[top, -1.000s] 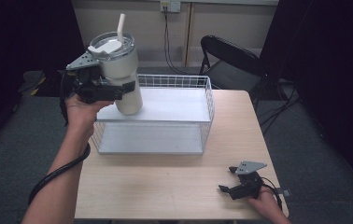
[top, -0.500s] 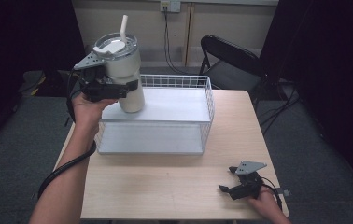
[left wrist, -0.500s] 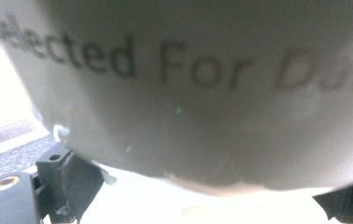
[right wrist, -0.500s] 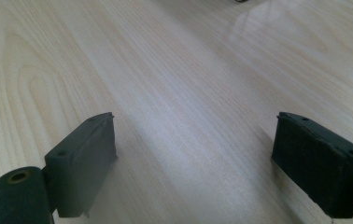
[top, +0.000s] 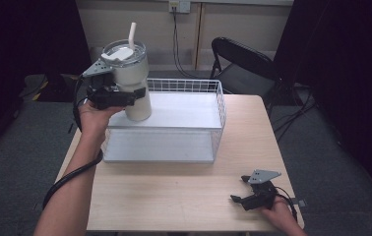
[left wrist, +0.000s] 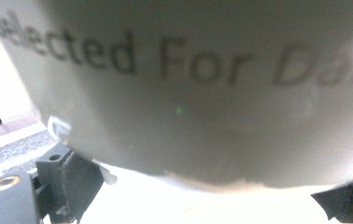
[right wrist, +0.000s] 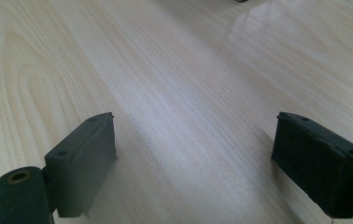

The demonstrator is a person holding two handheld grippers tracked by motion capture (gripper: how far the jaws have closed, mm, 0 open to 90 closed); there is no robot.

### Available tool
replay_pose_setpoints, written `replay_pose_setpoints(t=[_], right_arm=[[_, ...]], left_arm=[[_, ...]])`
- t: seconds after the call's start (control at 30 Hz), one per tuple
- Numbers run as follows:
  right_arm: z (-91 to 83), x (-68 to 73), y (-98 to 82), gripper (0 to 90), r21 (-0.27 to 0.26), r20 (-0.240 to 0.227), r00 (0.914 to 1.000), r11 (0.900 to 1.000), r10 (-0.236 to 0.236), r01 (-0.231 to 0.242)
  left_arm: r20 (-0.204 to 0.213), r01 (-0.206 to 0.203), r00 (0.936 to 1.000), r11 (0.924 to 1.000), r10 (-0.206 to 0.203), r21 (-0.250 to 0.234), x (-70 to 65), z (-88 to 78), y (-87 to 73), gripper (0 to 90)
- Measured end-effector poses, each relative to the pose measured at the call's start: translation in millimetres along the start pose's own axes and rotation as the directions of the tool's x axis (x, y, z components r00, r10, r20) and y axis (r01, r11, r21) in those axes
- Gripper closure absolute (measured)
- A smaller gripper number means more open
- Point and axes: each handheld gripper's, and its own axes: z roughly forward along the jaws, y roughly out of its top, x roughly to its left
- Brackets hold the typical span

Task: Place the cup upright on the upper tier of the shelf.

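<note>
Tabletop [top: 174,196]: light wood, carrying a white wire basket [top: 194,86] at its far half; that basket is the landmark here. Basket is a wire-walled rack with a flat white upper shelf and a lower floor, both bare of cargo as far as the high view shows. Tumbler [top: 129,78]: cream insulated cup with clear lid and white straw, upright, held in the air above the basket's left end, its base just over the upper shelf near the left wall; can't tell whether the base touches the shelf, looks slightly clear of it. Left claw [top: 125,97] is clamped across the tumbler's lower body; in the left gripper view the cup wall [left wrist: 188,93] with printed lettering sits tight against the camera, black jaws on either side at the bottom corners. Right claw [top: 245,189] is parked on the tabletop well in front of the basket, toward its right end, jaws spread wide and holding nothing; right gripper view shows bare wood grain [right wrist: 188,116] between them. Status, my read: pick and carry done, tumbler is over the basket. Left to do: lower it onto the shelf, confirm it stands stable, release, back out. Right side idle, not needed.
</note>
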Motion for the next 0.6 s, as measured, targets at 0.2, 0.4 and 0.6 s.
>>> replay_pose_setpoints(t=[0.2,0.4,0.6], right_arm=[[0.0,0.0,0.0,13.0,0.0,0.0,1.0,1.0,0.0,0.0],[0.0,0.0,0.0,13.0,0.0,0.0,1.0,1.0,0.0,0.0],[0.0,0.0,0.0,13.0,0.0,0.0,1.0,1.0,0.0,0.0]], left_arm=[[-0.005,0.012,0.9999,0.9999,-0.012,-0.01,1.2,0.9,-0.9,9.7],[-0.006,0.009,0.9999,0.9997,-0.009,-0.024,0.6,2.2,-2.5,9.6],[-0.007,-0.024,0.9997,0.9994,0.024,-0.025,-3.3,3.6,-3.6,9.5]])
